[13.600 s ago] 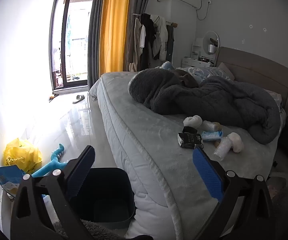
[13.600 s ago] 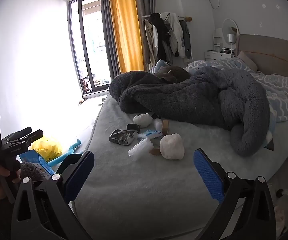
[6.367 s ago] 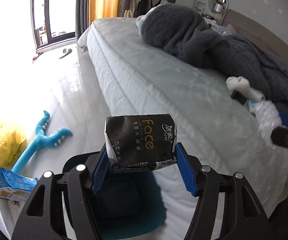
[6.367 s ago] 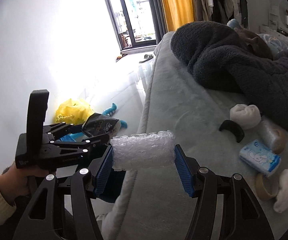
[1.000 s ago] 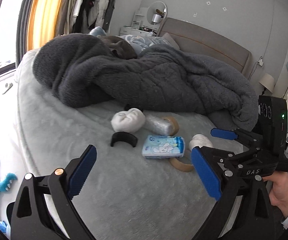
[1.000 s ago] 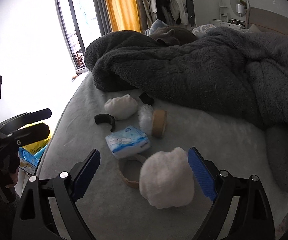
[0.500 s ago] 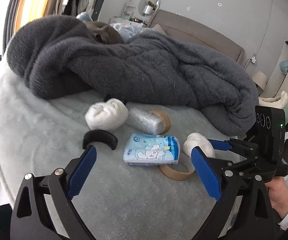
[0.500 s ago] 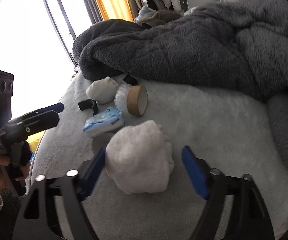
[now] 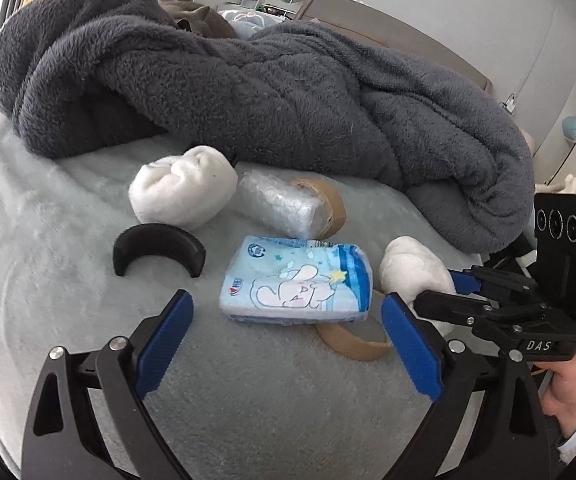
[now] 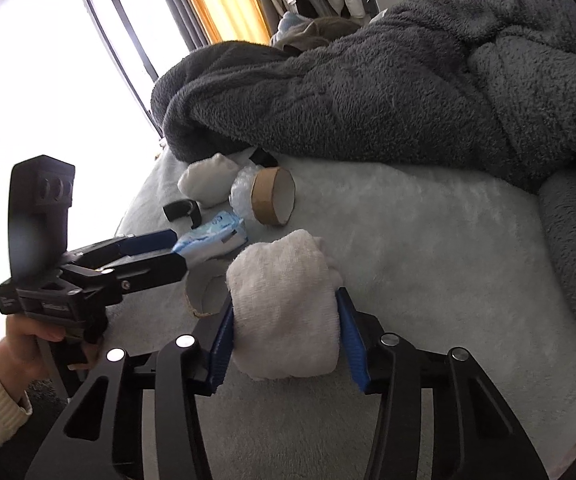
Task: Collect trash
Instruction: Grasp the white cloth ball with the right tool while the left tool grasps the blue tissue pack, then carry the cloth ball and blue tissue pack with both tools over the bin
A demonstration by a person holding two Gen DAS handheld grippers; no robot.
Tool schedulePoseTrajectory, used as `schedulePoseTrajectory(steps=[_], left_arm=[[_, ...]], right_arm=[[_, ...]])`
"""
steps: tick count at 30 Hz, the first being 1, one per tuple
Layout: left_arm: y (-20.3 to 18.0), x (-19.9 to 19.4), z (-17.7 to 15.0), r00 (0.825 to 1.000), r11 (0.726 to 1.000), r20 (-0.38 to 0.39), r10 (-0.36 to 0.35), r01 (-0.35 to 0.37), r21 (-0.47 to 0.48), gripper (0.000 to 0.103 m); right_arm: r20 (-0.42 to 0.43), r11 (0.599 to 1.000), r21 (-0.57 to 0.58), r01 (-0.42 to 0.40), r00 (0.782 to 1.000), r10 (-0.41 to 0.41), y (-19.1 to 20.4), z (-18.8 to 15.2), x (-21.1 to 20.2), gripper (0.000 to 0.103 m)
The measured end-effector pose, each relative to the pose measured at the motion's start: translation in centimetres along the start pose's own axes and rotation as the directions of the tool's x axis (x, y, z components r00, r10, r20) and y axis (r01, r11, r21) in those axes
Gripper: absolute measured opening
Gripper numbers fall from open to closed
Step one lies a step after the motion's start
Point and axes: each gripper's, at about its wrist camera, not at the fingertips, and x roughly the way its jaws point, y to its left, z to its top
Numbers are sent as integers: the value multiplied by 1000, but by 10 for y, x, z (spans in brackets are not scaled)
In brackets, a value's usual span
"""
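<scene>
**Two wrist fisheyes, low over the bed**

Left wrist view: set behind the left tongs (image 9: 286,322), low and close above the bed (image 9: 48,208), facing the headboard and grey blanket (image 9: 272,92). Right wrist view: behind the right tongs (image 10: 286,330), rolled sideways, looking across the bed toward the window. Shared by both: blue tissue pack (image 9: 298,282) (image 10: 212,240), white wad (image 9: 410,272) (image 10: 284,308), blanket; each shows the other tongs.

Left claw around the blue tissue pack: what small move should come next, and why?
Probably close the left claw on the light-blue plastic tissue pack. Its blue pads stand open on either side of the pack, which lies flat on the pale fleece bedcover. The right claw is already shut on the white crumpled wad.
</scene>
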Motion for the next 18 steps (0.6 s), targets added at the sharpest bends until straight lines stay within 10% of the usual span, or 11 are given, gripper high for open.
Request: schedulePoseTrajectory(steps=[18], left_arm=[[-13,-4,2,1000,1000,13,4,-4,14,76]], right_arm=[[85,998,70,5,996,-11,-5,14,-23,48]])
